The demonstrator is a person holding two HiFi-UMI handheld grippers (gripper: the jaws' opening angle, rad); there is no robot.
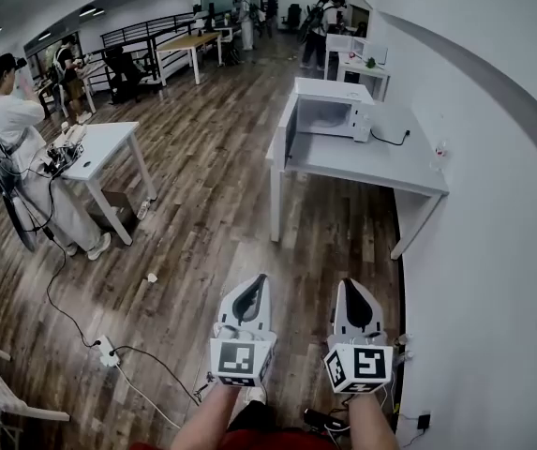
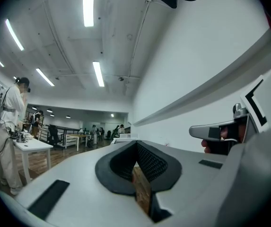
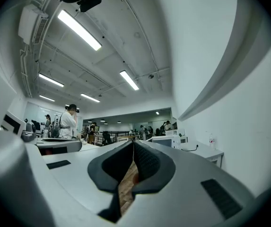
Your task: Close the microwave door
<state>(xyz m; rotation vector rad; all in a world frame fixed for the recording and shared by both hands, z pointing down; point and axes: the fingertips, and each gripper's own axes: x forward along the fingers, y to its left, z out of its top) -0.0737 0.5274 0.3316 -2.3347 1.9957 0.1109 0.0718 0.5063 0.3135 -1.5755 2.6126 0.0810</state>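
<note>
To the far left of the tongs, a person [image 1: 10, 129] is standing at a small white table [image 1: 109, 143]. Nearer, to the left of the left gripper, a power strip [image 1: 108, 352] and its cable [image 1: 57, 289] are lying on the wood floor [image 1: 202, 223]. These are the only low obstructions on that side.

The left gripper [image 1: 260, 278] is pointing forward, roughly level. Its jaws are meeting at the tips and are holding nothing. The right gripper [image 1: 350, 283] is sitting just beside it, parallel to it. Its jaws are likewise closed and empty.

Ahead of both grippers, a wide strip of bare floor is running up to the white table [image 1: 371, 165]. The near edge and two legs of that table are bounding the strip.

The microwave [image 1: 332, 111] is sitting on the far part of that table, well apart from both grippers and slightly right of the left one. Its long axis is running across the view, and its open cavity is facing back toward the grippers. The door [image 1: 290, 131] is standing open at the microwave's left end and projecting toward the grippers. It appears edge-on and dark, so the hinge line is probably on that left side. It is overhanging the table's left edge.

To the right of the right gripper, a white wall [image 1: 493, 204] is running forward along the table, closing off that side.
</note>
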